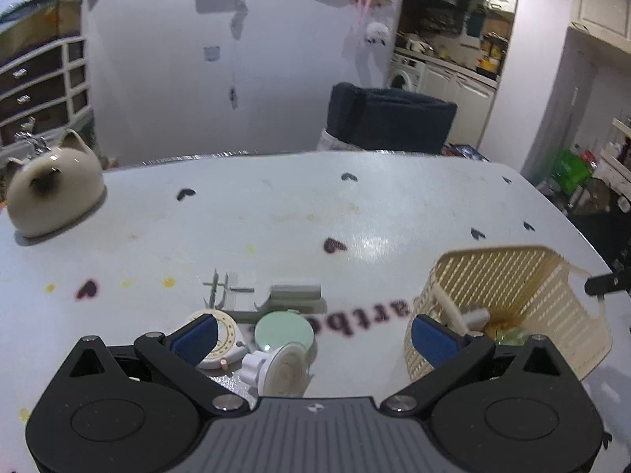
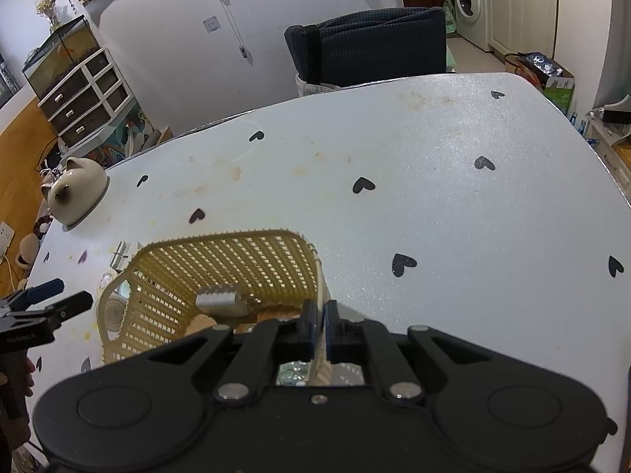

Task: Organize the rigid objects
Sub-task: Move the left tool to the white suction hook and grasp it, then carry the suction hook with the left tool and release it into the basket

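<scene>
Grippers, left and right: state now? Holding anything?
Left gripper: open, holding nothing.
Right gripper: shut on the basket rim.

White heart-print table (image 2: 434, 216) carries basket (image 2: 236, 260), cat-shaped ceramic (image 2: 77, 191), and round mirror (image 1: 284, 331).

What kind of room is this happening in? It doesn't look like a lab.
Most likely a lived-in home, at a dining table beside the kitchen. A washing machine stands by white cabinets through the doorway, a fish tank sits on a drawer unit, and the table wears a stained cloth printed with hearts.
</scene>
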Available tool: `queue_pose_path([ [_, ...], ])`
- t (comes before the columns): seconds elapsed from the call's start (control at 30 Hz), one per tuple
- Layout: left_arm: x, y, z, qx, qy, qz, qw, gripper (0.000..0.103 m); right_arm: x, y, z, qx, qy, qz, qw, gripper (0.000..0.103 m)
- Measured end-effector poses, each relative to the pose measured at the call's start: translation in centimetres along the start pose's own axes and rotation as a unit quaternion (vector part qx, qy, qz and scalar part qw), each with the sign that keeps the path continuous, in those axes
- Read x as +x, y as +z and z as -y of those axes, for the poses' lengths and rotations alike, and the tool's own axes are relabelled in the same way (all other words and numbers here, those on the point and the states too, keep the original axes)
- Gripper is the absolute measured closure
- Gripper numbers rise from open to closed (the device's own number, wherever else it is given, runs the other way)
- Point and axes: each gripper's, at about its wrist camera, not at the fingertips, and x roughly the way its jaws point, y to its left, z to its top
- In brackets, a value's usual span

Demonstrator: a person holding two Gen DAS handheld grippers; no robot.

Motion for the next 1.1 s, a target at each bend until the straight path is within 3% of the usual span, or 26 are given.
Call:
queue_pose_path([
  [0.13, 1.3, -0.5, -0.8, 0.017, -0.010, -0.019, 0.9996, 0.027, 0.1, 0.0, 0.0, 0.001, -0.001, -0.002, 1.000, 0.098],
  [0.37, 3.1, -0.9, -1.4, 0.038, 0.001, -0.046, 0.9982, 0.052, 0.2, 0.1, 0.1, 0.005, -0.001, -0.003, 1.000, 0.098],
  [0.53, 3.4, -1.1, -1.5, 0.049, 0.003, -0.053, 0.9974, 0.076, 0.3, 0.0, 0.1, 0.006, -0.002, -0.004, 1.000, 0.098],
  [0.83, 2.8, -1.8, -1.4, 0.058, 0.017, -0.054, 0.9967, 0.093, 0.3, 0.0, 0.1, 0.008, -0.004, -0.005, 1.000, 0.098],
  [1.1, 1.4, -1.9, -1.0, 0.034, 0.010, -0.040, 0.9986, 0.093, 0.3, 0.0, 0.1, 0.007, -0.004, -0.005, 1.000, 0.098],
])
